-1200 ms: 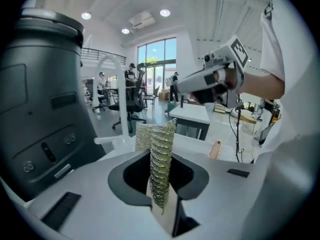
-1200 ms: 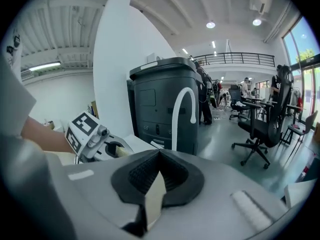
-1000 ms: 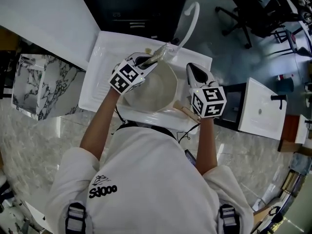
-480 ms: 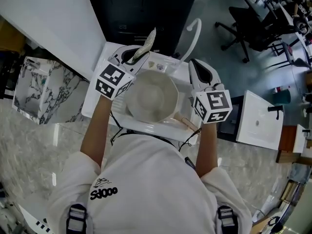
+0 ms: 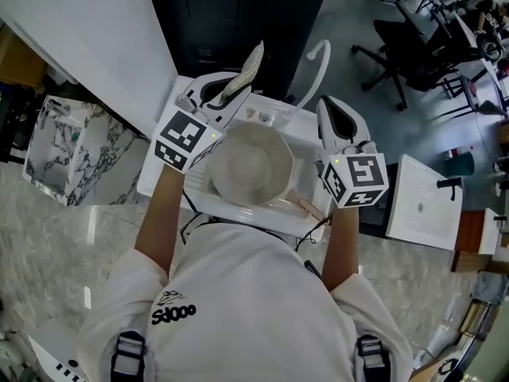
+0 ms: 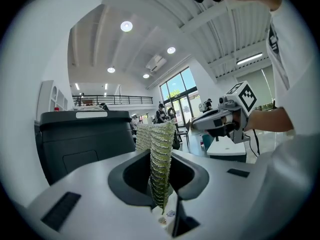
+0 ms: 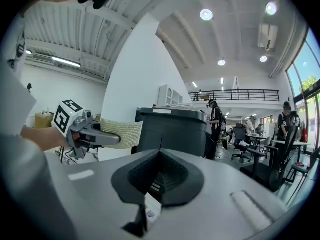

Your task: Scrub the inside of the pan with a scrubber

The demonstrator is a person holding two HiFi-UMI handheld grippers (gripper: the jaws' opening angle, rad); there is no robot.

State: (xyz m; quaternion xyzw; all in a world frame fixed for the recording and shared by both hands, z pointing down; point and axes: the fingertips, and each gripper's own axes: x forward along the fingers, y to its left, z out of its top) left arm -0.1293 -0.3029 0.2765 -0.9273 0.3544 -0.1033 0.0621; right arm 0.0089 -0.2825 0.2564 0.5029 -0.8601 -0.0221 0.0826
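Note:
In the head view a pale, empty pan (image 5: 250, 165) sits in a white sink (image 5: 157, 177), its wooden handle (image 5: 308, 206) pointing to the near right. My left gripper (image 5: 227, 91) is held above the pan's far left rim, shut on a pale green mesh scrubber (image 5: 249, 64) that sticks up out of the jaws. The left gripper view shows the scrubber (image 6: 160, 154) pinched upright in my left gripper (image 6: 161, 186). My right gripper (image 5: 328, 106) hovers over the pan's right side, jaws shut with nothing between them (image 7: 159, 184). Neither gripper touches the pan.
A white curved faucet (image 5: 316, 56) rises behind the sink. A marble counter (image 5: 48, 237) lies to the left, and a smaller white basin (image 5: 425, 191) to the right. A tall dark cabinet (image 6: 80, 139) stands behind, with office chairs (image 5: 398, 38) beyond.
The left gripper has lifted the scrubber out of the pan and moved up and to the left. The right gripper has risen slightly.

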